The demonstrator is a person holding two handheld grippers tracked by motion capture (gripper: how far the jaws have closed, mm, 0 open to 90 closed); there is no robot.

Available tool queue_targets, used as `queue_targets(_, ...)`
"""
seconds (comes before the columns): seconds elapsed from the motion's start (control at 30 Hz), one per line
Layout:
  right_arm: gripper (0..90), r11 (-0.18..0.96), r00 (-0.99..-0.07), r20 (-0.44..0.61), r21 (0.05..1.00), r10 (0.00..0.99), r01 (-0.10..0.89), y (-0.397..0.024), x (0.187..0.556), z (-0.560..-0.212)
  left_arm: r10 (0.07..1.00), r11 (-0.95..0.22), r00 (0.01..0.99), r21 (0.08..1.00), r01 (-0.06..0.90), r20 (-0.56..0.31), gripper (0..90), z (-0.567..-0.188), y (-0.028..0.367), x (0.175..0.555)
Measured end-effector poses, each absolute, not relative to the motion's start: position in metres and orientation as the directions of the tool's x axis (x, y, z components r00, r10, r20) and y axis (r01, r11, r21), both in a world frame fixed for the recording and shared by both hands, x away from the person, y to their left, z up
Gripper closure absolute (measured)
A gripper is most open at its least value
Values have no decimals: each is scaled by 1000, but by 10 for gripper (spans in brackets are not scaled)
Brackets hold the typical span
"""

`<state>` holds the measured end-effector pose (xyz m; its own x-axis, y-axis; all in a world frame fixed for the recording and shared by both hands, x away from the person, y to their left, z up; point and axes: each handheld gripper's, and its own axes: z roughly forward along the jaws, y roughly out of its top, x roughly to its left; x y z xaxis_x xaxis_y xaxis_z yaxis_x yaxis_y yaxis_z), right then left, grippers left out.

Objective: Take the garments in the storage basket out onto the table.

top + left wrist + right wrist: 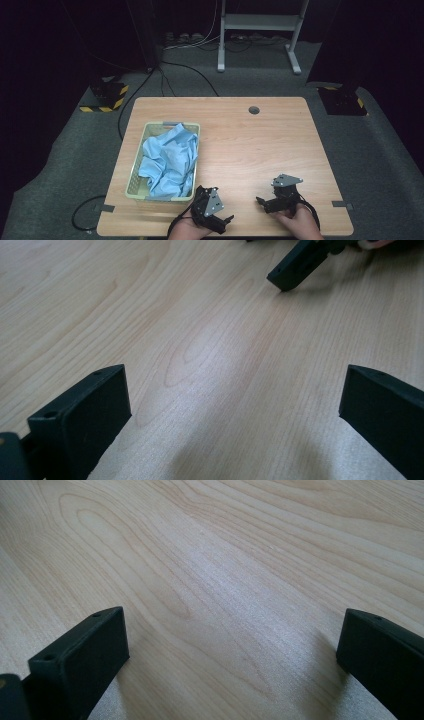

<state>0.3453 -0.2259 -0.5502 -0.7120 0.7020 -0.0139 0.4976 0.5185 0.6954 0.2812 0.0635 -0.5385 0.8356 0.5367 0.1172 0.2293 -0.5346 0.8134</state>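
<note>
A pale green basket [136,172] stands on the left part of the wooden table [260,145], and crumpled light blue cloth [169,159] lies in it. My left gripper [227,220] rests near the table's front edge, just right of the basket's near corner. It is open, with bare wood between its jaws [235,405]. My right gripper [260,201] lies to the right of it, pointing left, open over bare wood [235,640]. One jaw tip of the right gripper [295,271] shows at the top of the left gripper view.
A small round hole [254,110] sits near the table's far edge. Grey carpet surrounds the table, with cables, a white metal stand [260,30] behind it and yellow-black striped bases [106,96] at the far left and right.
</note>
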Motion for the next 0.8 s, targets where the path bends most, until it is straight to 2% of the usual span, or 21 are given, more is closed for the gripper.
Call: queue_targets(0.8,0,518,-711,-13,695,703,499,-226,345,-550,523,-474,849,854,215,76,5,-512,71,268)
